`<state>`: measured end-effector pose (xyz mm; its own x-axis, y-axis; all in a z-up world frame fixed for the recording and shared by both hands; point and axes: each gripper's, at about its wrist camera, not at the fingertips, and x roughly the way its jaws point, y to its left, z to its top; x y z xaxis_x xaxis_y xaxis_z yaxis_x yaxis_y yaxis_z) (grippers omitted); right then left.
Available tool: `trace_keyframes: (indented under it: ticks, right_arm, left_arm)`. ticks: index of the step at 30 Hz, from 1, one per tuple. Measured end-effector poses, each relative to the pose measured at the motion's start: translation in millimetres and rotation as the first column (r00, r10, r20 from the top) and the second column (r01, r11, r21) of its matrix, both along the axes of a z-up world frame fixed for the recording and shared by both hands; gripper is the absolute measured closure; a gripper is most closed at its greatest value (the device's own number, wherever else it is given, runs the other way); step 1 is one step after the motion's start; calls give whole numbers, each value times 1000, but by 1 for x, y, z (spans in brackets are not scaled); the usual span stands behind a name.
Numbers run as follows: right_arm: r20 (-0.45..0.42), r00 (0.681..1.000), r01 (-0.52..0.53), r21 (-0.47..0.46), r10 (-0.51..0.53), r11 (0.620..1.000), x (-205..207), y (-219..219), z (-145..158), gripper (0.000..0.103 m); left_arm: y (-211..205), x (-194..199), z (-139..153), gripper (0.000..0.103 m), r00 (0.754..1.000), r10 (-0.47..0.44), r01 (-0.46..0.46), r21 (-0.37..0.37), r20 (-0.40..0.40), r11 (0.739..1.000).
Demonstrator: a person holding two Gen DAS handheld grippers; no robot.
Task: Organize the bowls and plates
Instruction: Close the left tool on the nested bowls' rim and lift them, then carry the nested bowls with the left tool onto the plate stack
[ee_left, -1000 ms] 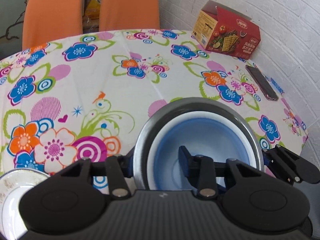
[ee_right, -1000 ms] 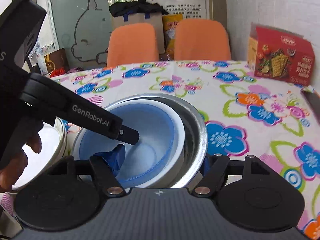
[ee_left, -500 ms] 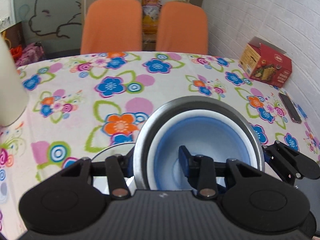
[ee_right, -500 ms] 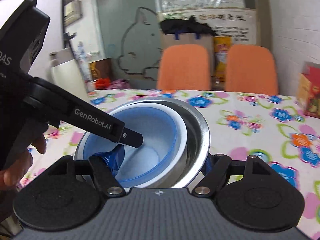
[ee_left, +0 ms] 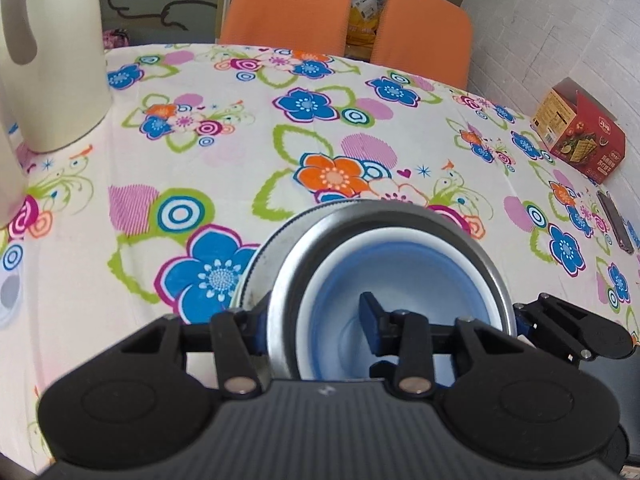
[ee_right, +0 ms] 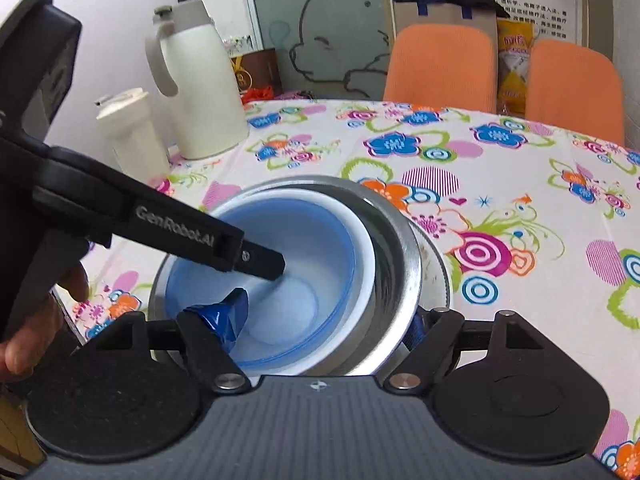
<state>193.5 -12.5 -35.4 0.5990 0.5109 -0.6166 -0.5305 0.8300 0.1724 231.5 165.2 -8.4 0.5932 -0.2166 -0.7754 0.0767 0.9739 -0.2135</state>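
Note:
A steel bowl holds a white bowl and a blue bowl nested inside it. My left gripper straddles the stack's near rim, one finger outside the steel wall and one inside the blue bowl. Its jaws are opening, with the outer pad still against the steel. My right gripper is shut on the opposite rim of the steel bowl, its taped finger inside the blue bowl. A ridged plate rim shows just under the stack; whether they touch I cannot tell.
On the flowered tablecloth stand a white thermos jug and a white bottle at the left. A red cracker box and a dark phone lie at the right. Two orange chairs stand behind. A hand grips the left tool.
Both grippers have carried the bowl stack leftward across the table. The thermos jug has come into view, the cracker box has slid right, and a plate rim now lies under the stack.

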Motion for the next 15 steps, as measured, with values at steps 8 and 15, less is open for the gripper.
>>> trace_keyframes:
  ticks: [8, 15]
  right_arm:
    - [24, 998, 56, 18, -56, 998, -3, -12, 8, 40]
    - [64, 984, 156, 111, -164, 981, 0, -47, 24, 39]
  left_arm:
    - [5, -14, 29, 29, 984, 86, -102, 94, 157, 990]
    - [6, -26, 46, 25, 964, 161, -165, 2, 213, 986]
